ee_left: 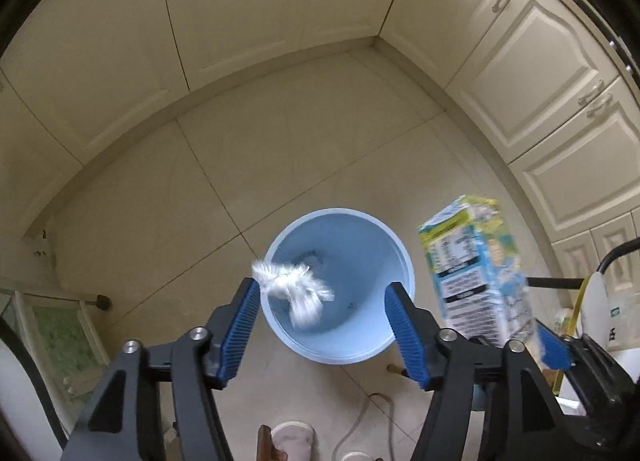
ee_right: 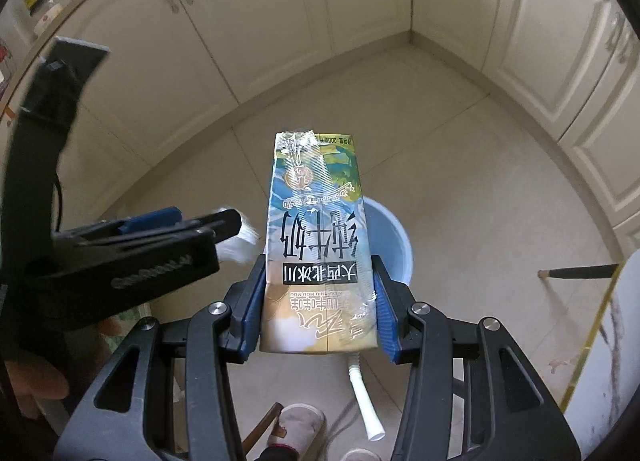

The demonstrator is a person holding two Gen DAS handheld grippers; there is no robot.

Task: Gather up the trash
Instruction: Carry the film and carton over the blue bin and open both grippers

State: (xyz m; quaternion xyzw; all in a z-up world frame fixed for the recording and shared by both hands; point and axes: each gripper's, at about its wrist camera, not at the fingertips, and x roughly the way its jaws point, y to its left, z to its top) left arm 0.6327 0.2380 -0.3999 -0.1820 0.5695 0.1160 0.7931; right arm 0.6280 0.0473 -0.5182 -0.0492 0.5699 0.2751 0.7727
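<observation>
Now: left gripper (ee_left: 324,313) spread, tissue wad (ee_left: 294,289) loose above blue bin (ee_left: 400,261); right gripper (ee_right: 318,309) pinching milk carton (ee_right: 316,245) — centre it over bin before releasing.

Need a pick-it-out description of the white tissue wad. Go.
Start at the round light-blue bin on the tiled floor near the cabinet corner. Above its left rim, by the left tool's blue pad, is the white tissue wad. It is small, fluffy and unprinted, unlike the printed milk carton right of the bin.
</observation>
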